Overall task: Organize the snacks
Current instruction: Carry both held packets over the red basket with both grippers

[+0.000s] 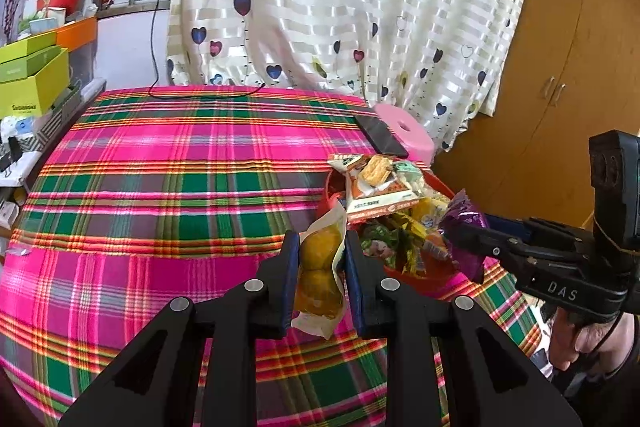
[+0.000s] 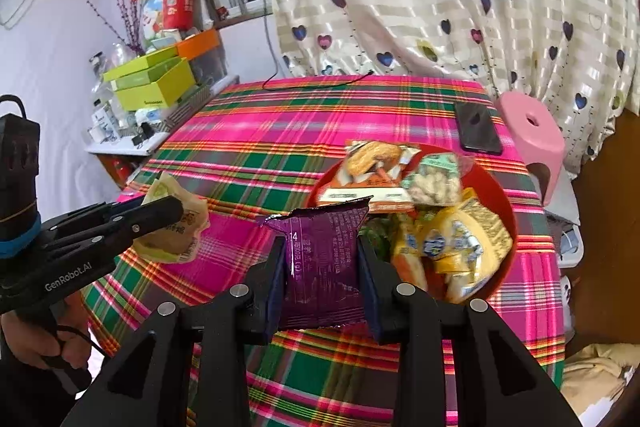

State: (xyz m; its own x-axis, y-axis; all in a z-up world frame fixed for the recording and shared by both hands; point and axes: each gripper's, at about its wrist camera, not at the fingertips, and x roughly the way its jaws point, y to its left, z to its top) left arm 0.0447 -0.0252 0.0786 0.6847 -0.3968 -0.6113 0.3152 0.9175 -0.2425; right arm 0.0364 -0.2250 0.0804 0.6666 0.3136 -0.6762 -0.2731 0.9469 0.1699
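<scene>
My left gripper [image 1: 322, 251] is shut on a clear packet of yellow buns [image 1: 320, 267], held above the plaid tablecloth just left of the red snack bowl [image 1: 416, 277]. It also shows in the right wrist view [image 2: 176, 211], with the bun packet [image 2: 176, 231]. My right gripper [image 2: 320, 251] is shut on a purple snack packet [image 2: 320, 259], held at the near left rim of the red bowl [image 2: 506, 203], which is piled with several snack packets. The purple packet [image 1: 464, 223] and right gripper [image 1: 452, 231] show over the bowl in the left wrist view.
A black phone [image 2: 478, 129] lies on the plaid table [image 2: 280, 131] behind the bowl. A pink stool [image 2: 532, 135] stands beyond the table's right edge. Green boxes and clutter [image 2: 152, 83] sit on a shelf at the left. A curtain hangs behind.
</scene>
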